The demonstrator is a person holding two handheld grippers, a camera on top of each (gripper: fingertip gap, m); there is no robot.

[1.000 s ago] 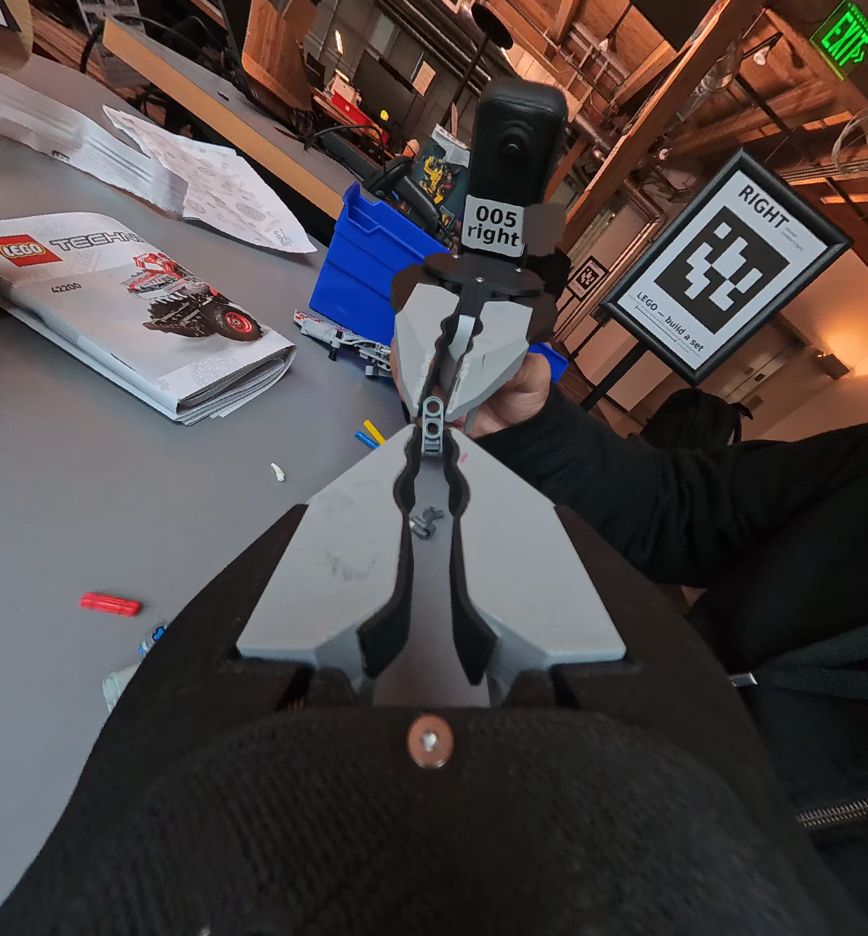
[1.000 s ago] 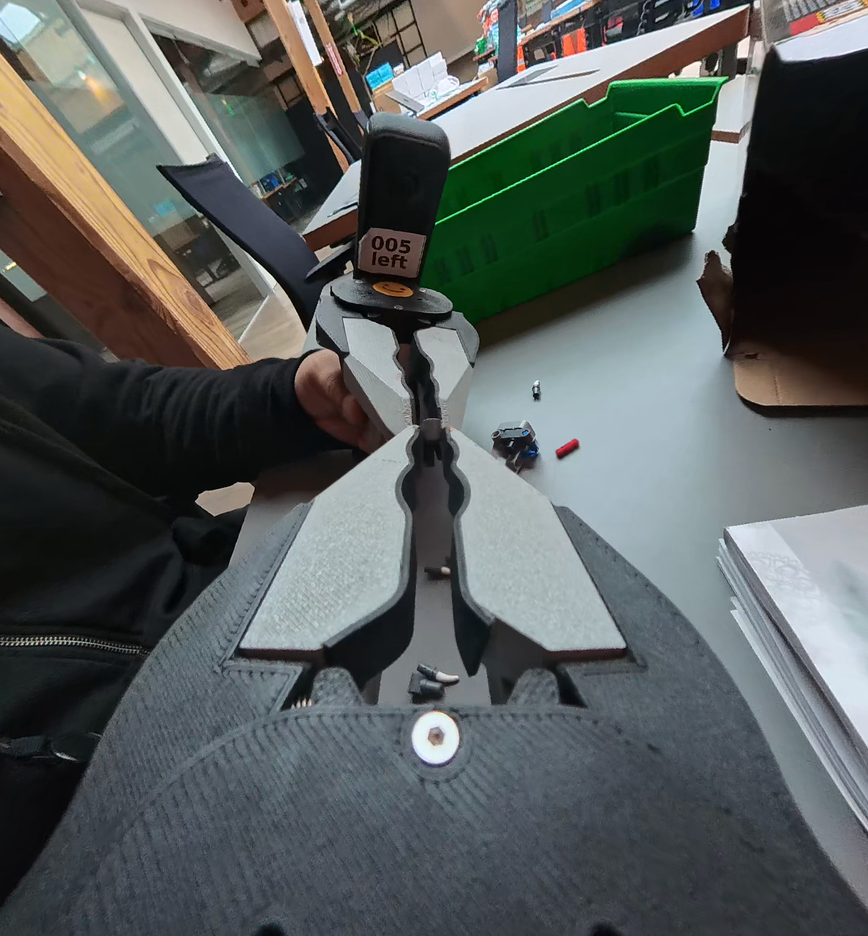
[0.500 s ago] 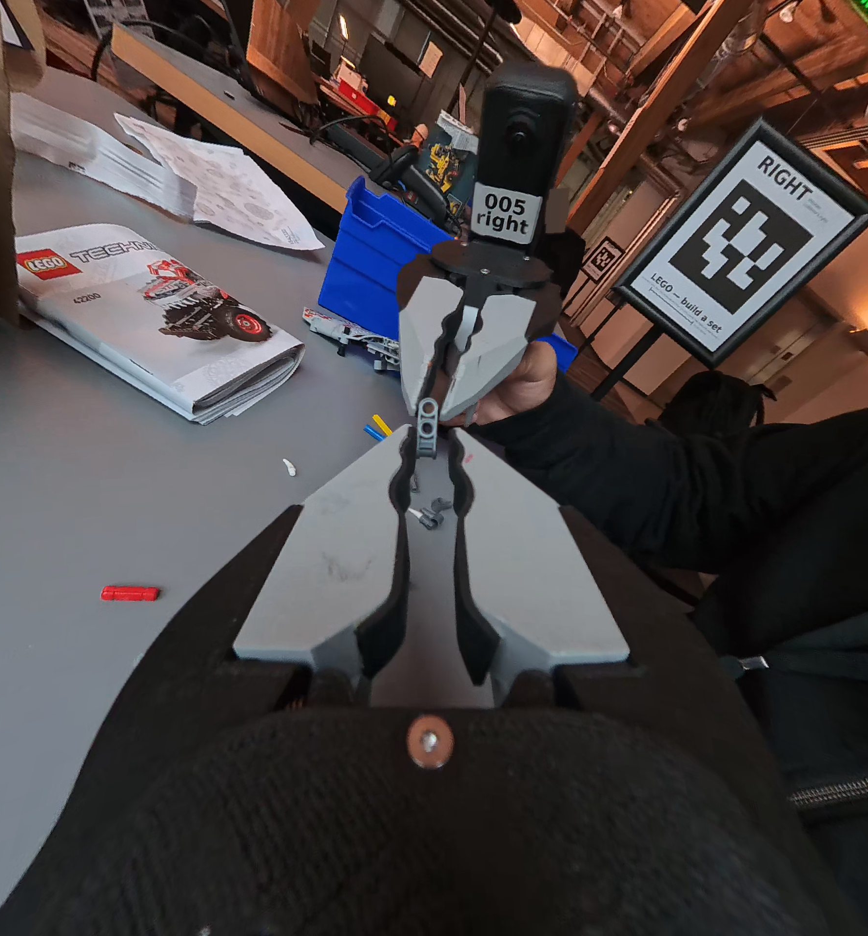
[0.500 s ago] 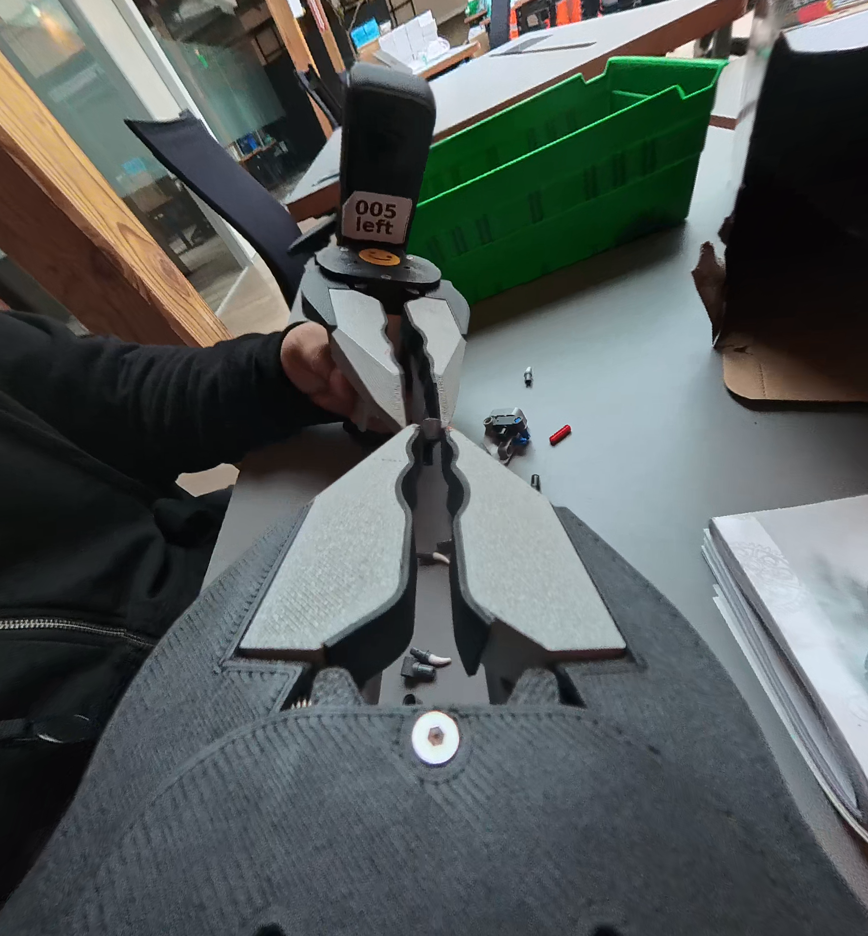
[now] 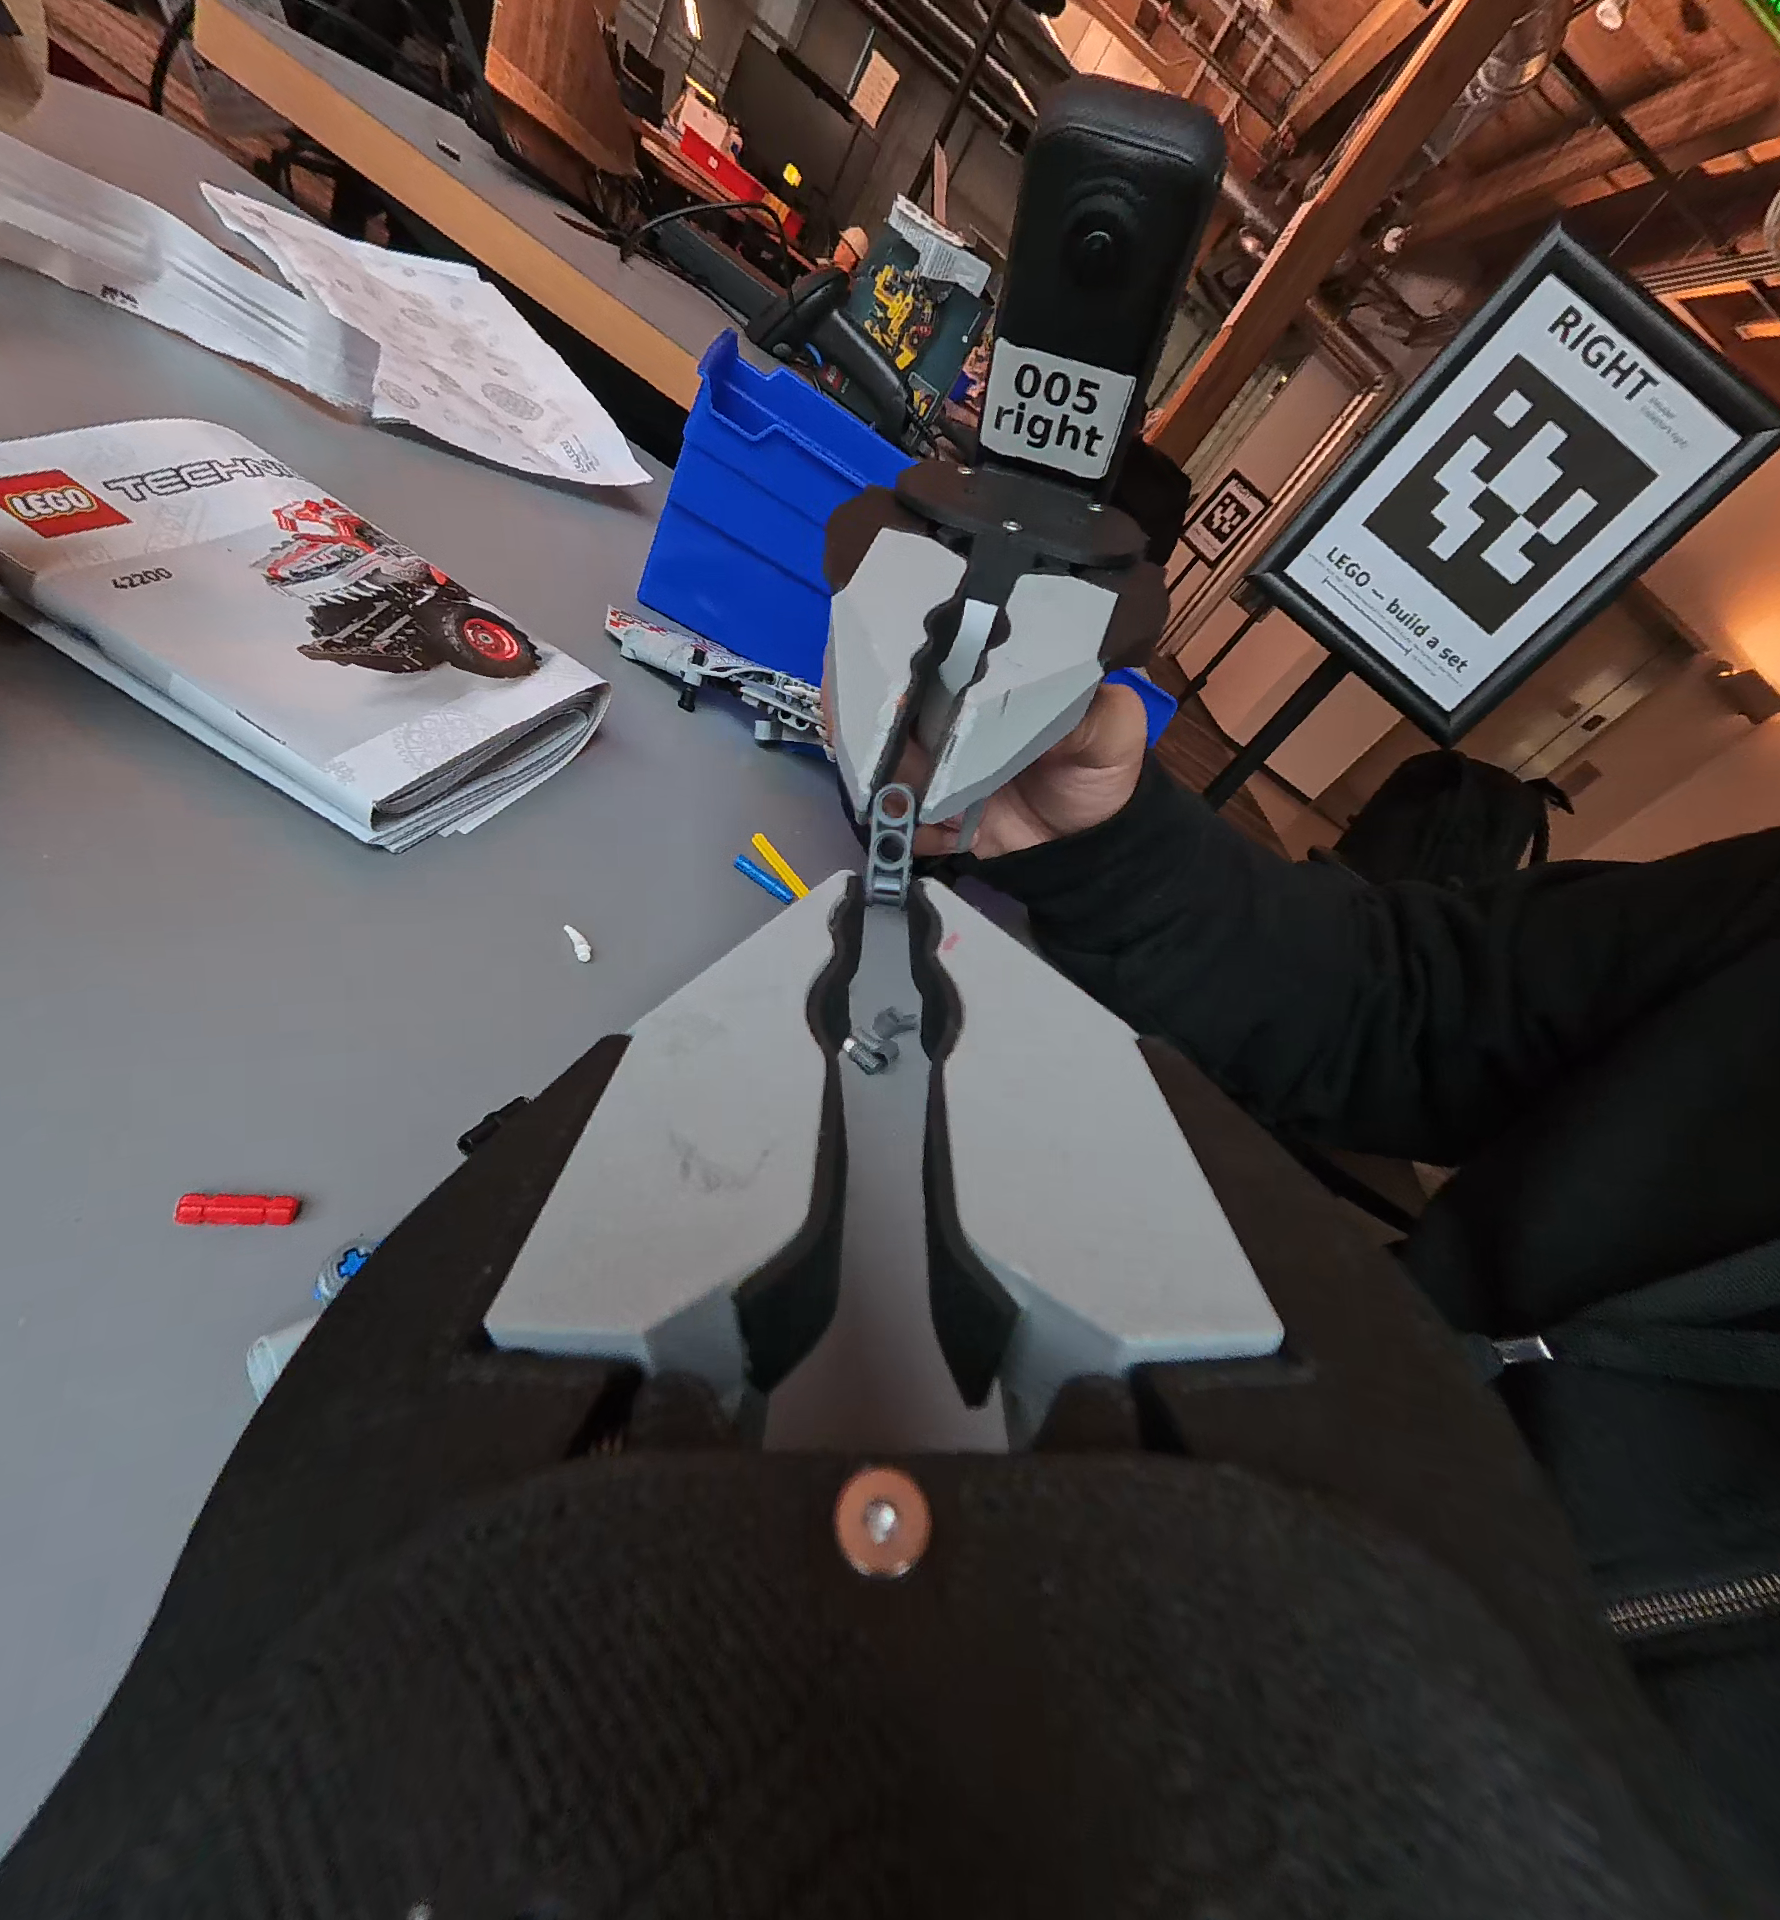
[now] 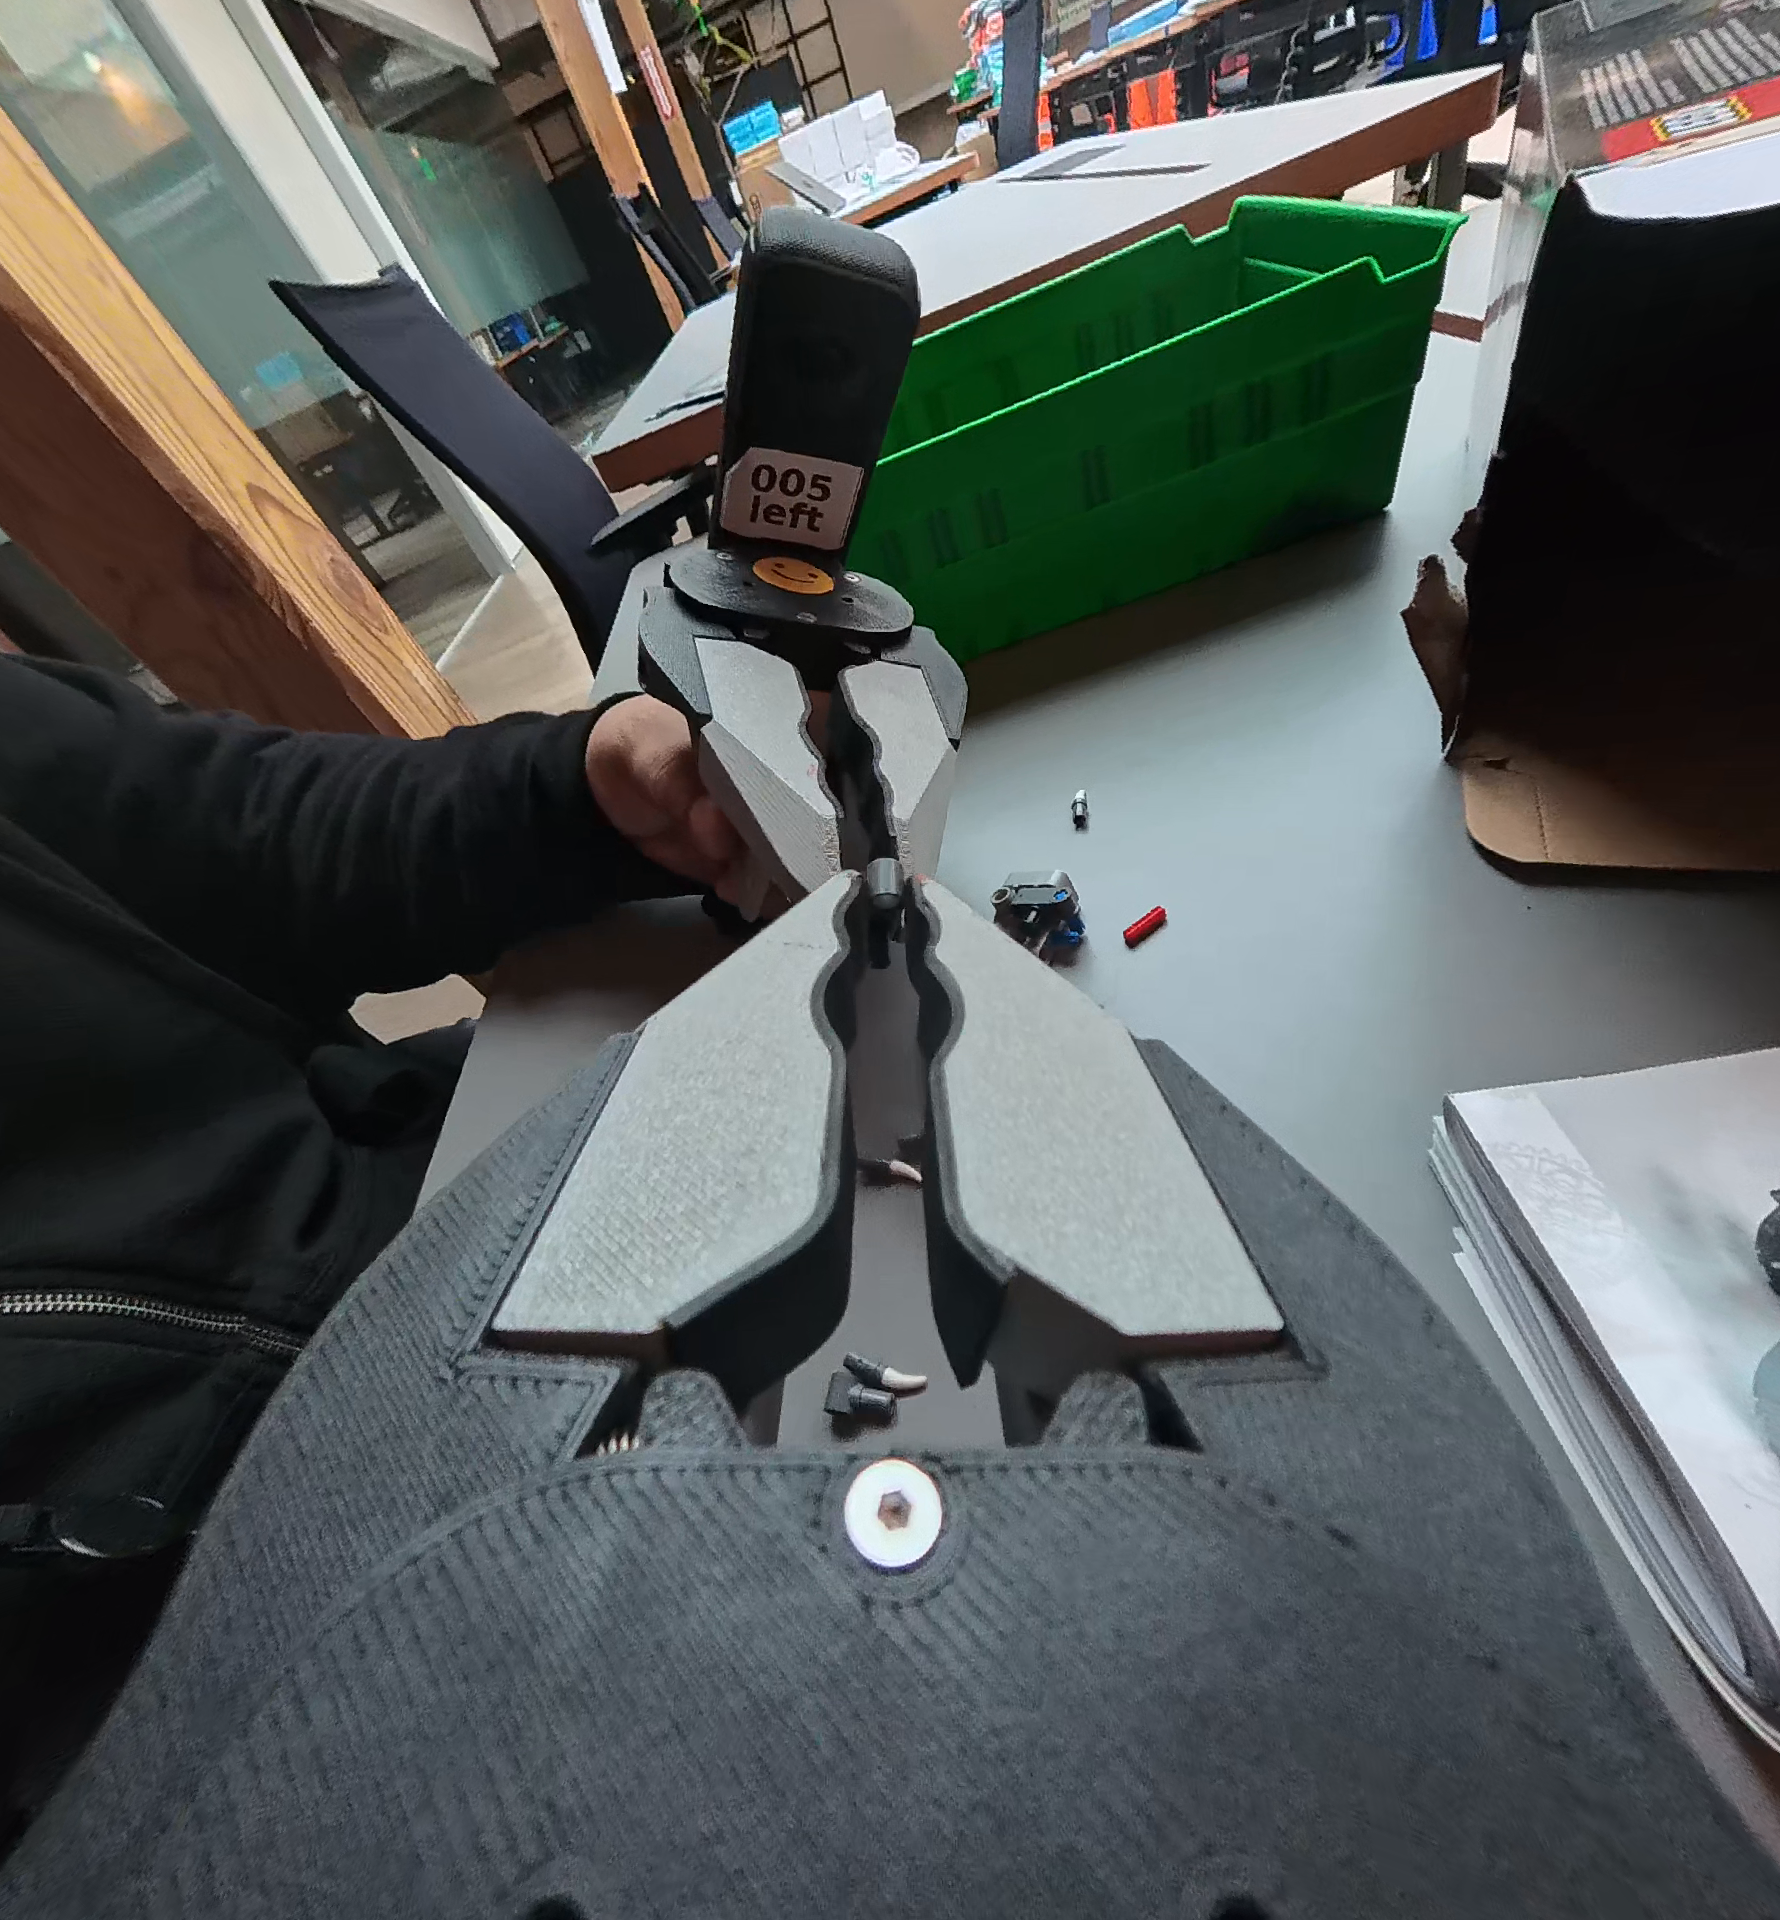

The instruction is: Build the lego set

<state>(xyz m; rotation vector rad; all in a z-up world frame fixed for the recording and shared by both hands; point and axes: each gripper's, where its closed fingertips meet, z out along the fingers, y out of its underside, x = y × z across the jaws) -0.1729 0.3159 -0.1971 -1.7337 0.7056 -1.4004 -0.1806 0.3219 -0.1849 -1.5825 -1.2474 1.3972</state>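
Observation:
My left gripper (image 5: 881,896) is shut on the lower end of a small grey holed Lego connector (image 5: 891,840), held above the grey table (image 5: 242,1039). My right gripper (image 5: 907,774) faces it tip to tip at the connector's upper end. In the right wrist view my right gripper (image 6: 881,899) is shut, with a small dark pin (image 6: 878,932) between its tips, against the grey connector (image 6: 884,876). The left gripper (image 6: 870,847) stands just beyond it.
Instruction booklet (image 5: 273,623), paper sheets (image 5: 429,343), blue bin (image 5: 751,520) and a partial build (image 5: 740,681) lie left. Loose pieces: red (image 5: 237,1208), yellow and blue axles (image 5: 772,868), white tooth (image 5: 576,942). Green bin (image 6: 1156,416), cardboard box (image 6: 1675,468), small grey-blue assembly (image 6: 1037,904). Left and right tips are no more than a few centimetres apart. The partial build (image 5: 740,681) is about 25 cm from both grippers' fingertips.
Both grippers stay shut and tip to tip at the grey connector. They have shifted slightly together over the table and tilted a little.

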